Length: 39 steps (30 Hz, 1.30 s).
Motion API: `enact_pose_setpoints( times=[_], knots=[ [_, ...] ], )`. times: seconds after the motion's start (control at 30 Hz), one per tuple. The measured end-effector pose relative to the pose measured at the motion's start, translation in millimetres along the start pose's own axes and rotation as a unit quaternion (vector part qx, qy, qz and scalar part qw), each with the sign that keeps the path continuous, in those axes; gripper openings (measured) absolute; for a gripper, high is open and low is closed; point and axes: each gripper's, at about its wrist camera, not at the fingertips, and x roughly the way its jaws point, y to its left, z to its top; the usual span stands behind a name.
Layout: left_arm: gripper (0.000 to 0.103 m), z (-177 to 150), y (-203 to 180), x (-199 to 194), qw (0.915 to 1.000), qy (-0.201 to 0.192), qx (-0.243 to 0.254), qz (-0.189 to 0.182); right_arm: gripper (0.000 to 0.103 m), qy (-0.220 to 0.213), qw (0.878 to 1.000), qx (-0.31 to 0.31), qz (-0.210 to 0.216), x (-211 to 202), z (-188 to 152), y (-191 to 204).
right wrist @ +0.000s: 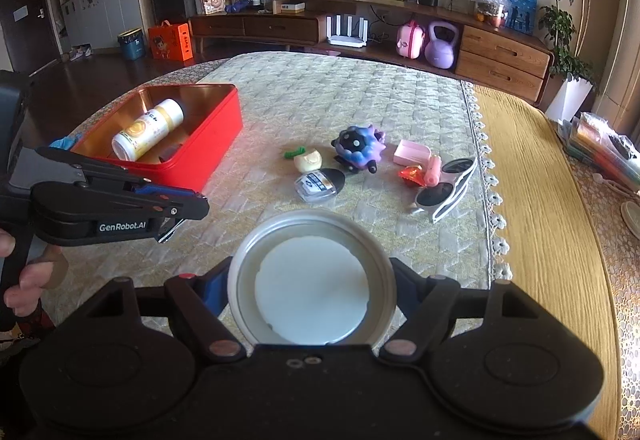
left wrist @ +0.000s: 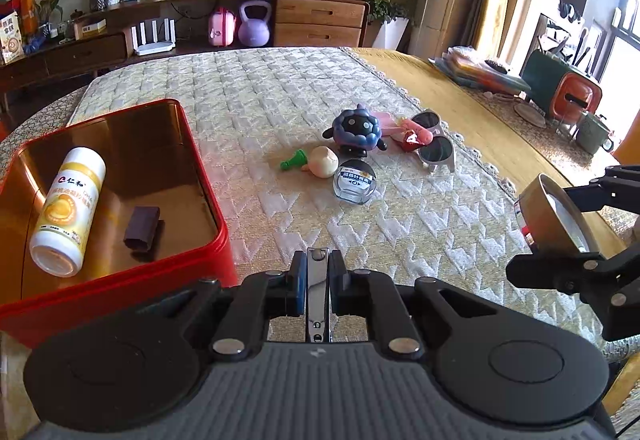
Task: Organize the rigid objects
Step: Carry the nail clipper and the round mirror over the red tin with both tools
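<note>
Gripped edge-on in the left hand-held gripper: nail clipper, thin, could twist out short of red tin near bench's left edge. Right hand-held gripper clamps round tin.

- The left gripper pinches a metal nail clipper upright between its pads.
- A red tin at left holds a white bottle and a dark block.
- The right gripper clasps a round can at right.
- A purple toy, sunglasses and a jar lie on the cloth.
</note>
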Motion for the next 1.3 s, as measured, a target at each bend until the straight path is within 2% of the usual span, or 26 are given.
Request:
enact_pose_setpoints(
  times=[0.37, 0.8, 1.03, 1.3],
  knots=[
    [0.011, 7, 26, -58, 0.9986, -0.038, -0.036, 0.004, 0.078, -0.02, 0.999, -0.037, 0.009, -12, 23, 39],
    [0.011, 18, 93, -77, 0.9932, -0.054, -0.071, 0.075, 0.078, -0.021, 0.997, -0.069, 0.041, 25, 61, 95],
    [0.011, 34, 134, -69, 0.9885, -0.056, -0.07, 0.122, 0.078, -0.02, 0.995, -0.088, 0.05, 56, 86, 120],
    [0.011, 56, 165, -33, 0.9855, -0.03, -0.065, 0.154, 0.078, -0.004, 0.995, -0.094, 0.037, 108, 110, 128]
  ],
)
